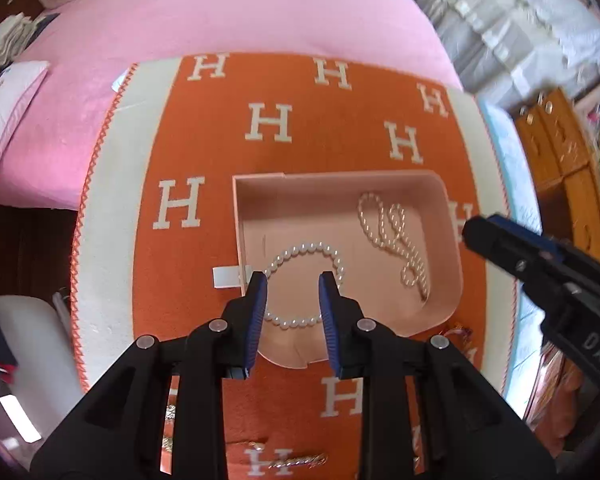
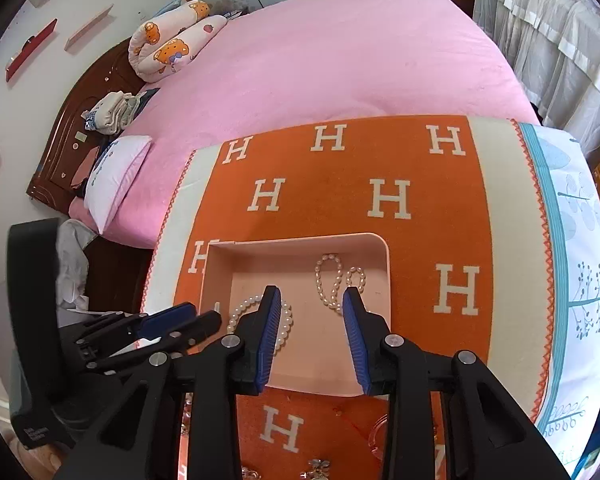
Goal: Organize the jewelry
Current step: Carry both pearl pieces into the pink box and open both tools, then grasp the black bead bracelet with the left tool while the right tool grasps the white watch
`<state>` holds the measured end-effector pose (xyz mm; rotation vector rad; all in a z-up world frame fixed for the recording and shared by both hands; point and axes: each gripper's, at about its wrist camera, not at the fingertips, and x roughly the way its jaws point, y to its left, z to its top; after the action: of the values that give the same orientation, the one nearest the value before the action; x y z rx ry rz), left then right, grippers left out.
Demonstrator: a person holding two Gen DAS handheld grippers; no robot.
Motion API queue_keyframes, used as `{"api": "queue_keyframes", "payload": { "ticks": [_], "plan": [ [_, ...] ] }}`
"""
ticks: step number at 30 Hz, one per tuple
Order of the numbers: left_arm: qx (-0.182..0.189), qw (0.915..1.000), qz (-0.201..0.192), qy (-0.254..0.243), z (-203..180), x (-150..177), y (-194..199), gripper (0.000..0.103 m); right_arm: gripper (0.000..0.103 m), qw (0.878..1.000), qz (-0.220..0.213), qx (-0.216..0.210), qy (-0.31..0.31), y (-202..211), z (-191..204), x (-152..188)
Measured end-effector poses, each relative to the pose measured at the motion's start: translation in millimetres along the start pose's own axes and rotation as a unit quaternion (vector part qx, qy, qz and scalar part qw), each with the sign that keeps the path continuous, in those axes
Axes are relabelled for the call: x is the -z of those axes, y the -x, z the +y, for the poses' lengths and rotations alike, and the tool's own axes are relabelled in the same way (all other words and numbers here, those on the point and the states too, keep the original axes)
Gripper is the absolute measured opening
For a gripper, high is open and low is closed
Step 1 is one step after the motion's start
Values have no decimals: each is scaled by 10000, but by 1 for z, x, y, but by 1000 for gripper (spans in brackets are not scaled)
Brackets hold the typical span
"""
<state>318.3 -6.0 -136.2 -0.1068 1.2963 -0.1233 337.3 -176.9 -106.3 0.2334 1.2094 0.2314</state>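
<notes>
The left gripper (image 1: 293, 280) hangs over the near left part of the pink tray (image 1: 452, 240), its blue-padded jaws spread a little with nothing pinched between them. Seen through the gap, the pearl bracelet (image 1: 300, 249) lies flat on the tray floor as a closed ring; the two fingertips sit over its left and right sides, but whether they touch the beads cannot be told.

The right gripper (image 2: 312, 294) points down at the same tray (image 2: 384, 248) from its near edge, jaws likewise parted and holding nothing. Its left fingertip overlaps the bracelet (image 2: 246, 305), which lies in the tray's left half. The thin pearl necklace (image 2: 328, 280) lies in loose loops in the tray's right half, just above and beside the right fingertip, apart from the bracelet.

The tray rests on an orange blanket (image 2: 420, 168) with white H letters. More small jewelry (image 1: 300, 460) lies on the blanket nearer than the tray.
</notes>
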Motion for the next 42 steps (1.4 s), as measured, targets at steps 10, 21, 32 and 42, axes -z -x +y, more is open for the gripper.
{"api": "queue_keyframes", "payload": {
  "ticks": [10,21,32,42],
  "plan": [
    [150,9986,-515,-9,-1,13,44,24,32,9998,-160,21,107,20,9,15],
    [322,9954,-897,117,8,37,90,24,33,9994,-312,24,149,56,21,53],
    [262,9948,-982,-49,10,78,128,24,32,9989,-395,72,223,94,31,111],
    [231,9890,-1400,-421,8,116,171,24,32,9976,-648,88,225,136,41,161]
  ]
}}
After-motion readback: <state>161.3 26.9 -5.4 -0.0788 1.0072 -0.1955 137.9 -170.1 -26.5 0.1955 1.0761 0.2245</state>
